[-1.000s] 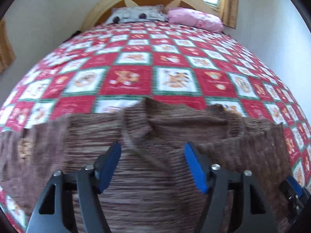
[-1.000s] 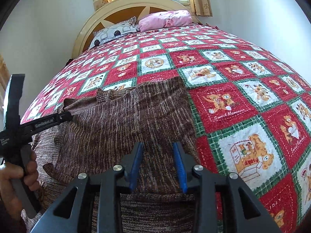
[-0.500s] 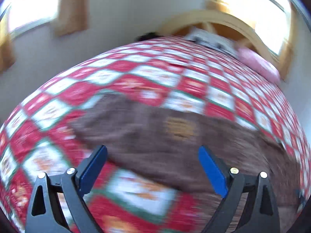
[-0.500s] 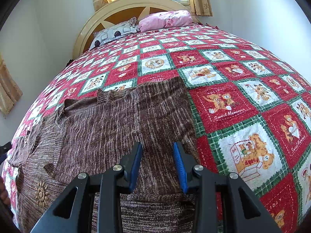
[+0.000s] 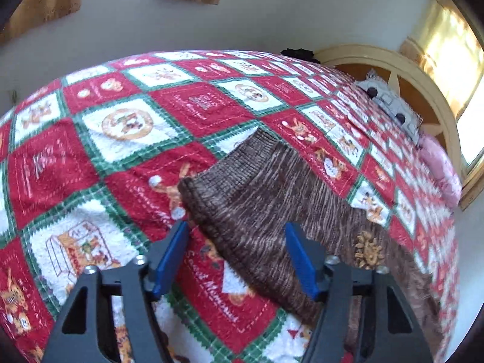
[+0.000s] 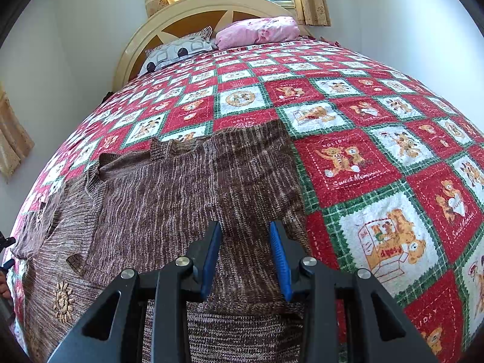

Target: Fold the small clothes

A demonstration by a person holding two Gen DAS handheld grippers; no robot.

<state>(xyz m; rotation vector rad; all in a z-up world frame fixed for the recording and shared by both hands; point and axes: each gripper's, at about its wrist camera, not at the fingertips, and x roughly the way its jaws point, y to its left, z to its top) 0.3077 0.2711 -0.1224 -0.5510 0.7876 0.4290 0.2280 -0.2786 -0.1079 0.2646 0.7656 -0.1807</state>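
A brown knitted sweater lies spread on the red, white and green patchwork bedspread. Its right sleeve is folded in over the body. My right gripper hangs open and empty just above the folded part, near the sweater's right edge. In the left wrist view the left sleeve stretches out flat, its ribbed cuff pointing away. My left gripper is open and empty, its jaws wide on either side of the sleeve near the cuff.
A grey patterned pillow and a pink pillow lie against the cream headboard. Walls stand close on both sides of the bed. Curtains hang at the window behind the headboard.
My left gripper has swung left from the sweater's collar out to the left sleeve. The right gripper has stayed where it was, still open.
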